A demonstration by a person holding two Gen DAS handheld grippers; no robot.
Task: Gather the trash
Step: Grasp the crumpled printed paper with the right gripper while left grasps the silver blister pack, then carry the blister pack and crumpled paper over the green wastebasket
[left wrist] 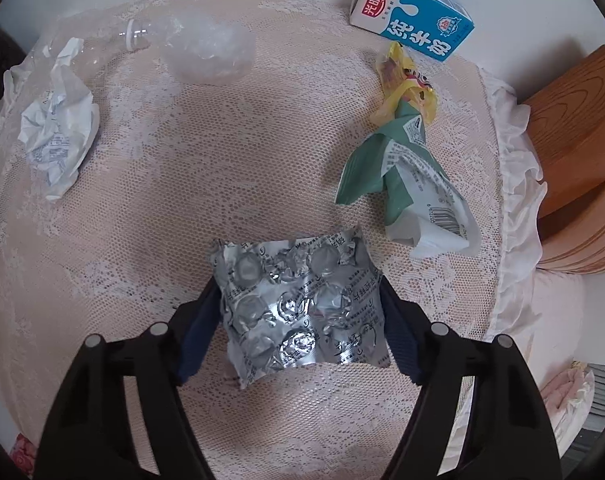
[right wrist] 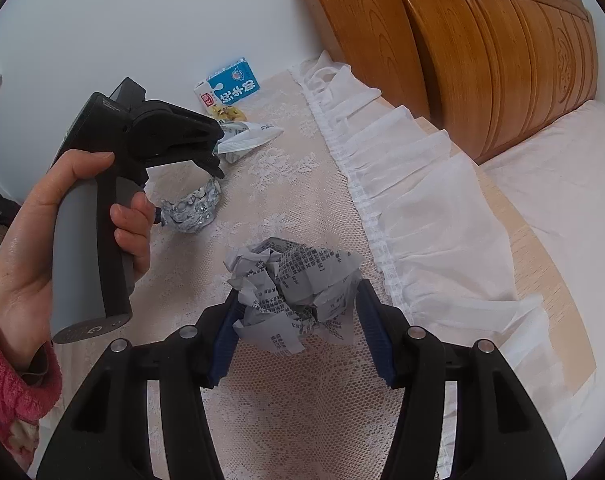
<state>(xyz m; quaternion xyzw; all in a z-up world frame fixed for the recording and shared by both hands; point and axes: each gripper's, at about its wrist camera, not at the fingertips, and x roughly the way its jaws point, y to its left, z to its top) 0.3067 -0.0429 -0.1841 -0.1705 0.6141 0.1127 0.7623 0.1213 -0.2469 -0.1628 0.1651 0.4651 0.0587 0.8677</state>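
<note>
My left gripper is shut on a crumpled silver blister pack, held between its blue pads above the lace cloth; the pack also shows in the right wrist view. My right gripper is shut on a crumpled printed paper ball. On the cloth lie a crumpled white paper, a crushed clear plastic bottle, a blue milk carton, a yellow wrapper and a green and white packet.
The lace-covered table has a white ruffled edge. A wooden headboard and a bed stand to the right. A white wall is behind. The person's hand holds the left gripper's handle.
</note>
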